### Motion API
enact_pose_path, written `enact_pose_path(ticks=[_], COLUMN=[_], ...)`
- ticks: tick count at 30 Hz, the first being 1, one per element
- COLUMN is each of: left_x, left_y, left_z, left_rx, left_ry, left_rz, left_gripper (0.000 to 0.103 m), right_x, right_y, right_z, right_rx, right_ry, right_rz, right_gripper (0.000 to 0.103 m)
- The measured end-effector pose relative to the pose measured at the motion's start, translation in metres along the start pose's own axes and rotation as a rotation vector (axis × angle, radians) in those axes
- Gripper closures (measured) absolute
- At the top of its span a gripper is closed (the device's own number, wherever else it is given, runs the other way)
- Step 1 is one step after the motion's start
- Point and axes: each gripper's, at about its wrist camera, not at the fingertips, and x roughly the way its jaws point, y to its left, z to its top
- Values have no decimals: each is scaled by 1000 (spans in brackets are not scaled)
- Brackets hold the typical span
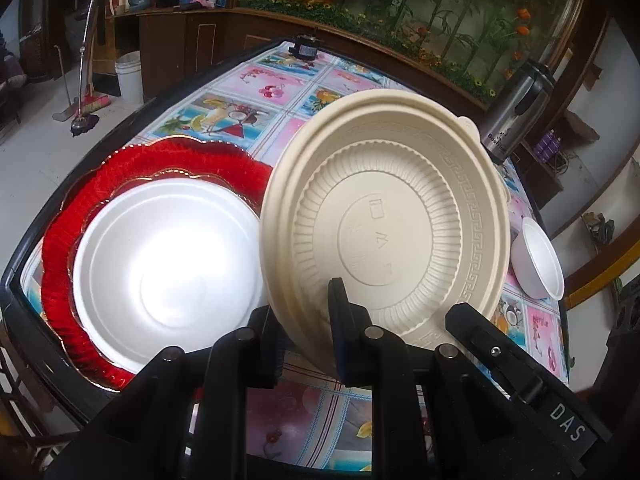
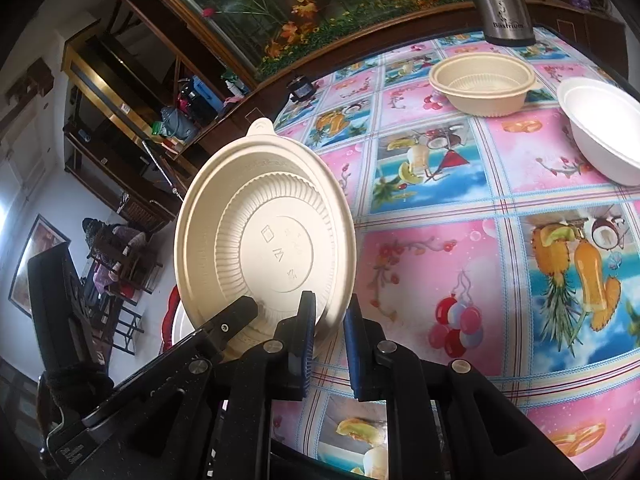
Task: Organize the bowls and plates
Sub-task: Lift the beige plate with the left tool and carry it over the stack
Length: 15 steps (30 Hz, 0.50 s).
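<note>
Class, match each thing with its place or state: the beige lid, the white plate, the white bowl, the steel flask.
Things:
1. beige lid
2. white plate
3. white bowl
4. steel flask

Places or states:
A. upright, silver and black
B. lying on the red plate
C. held up, tilted on edge
D. empty, on the tablecloth

Pairs: 1-C, 2-B, 3-D, 4-A

Cream plate [image 1: 384, 240] (key-pattern rim), white plate [image 1: 168, 276] on red plate [image 1: 60, 256], fruit-print tablecloth [image 2: 460, 208].
</note>
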Motion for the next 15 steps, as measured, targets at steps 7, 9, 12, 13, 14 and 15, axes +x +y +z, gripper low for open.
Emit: enact_pose_path(ticks=[7,9,12,13,14,15], left_x=[-18,-21,-22,-24,-25,-26], left_y=[1,5,10,13,15,17], left_z=[2,2,2,2,2,2], left_rx=[16,13,5,-1,-5,-8], left_ry=[-74,-85,-94,-98,-102,-107], left_rz=[13,18,25,27,30,33], left_gripper=[86,86,86,86,86,86], right_x=[-6,-7,-6,-5,-4,-4], right_y=[12,15,21,23,25,28], right_z=[3,2,2,2,2,1], right_rx=[-33,-41,-52,-58,-64,-68], right_ry=[-32,-34,-31,-28,-25,-23], right_rz=[17,23,32,36,40,44], right_gripper=[89,89,89,89,89,89])
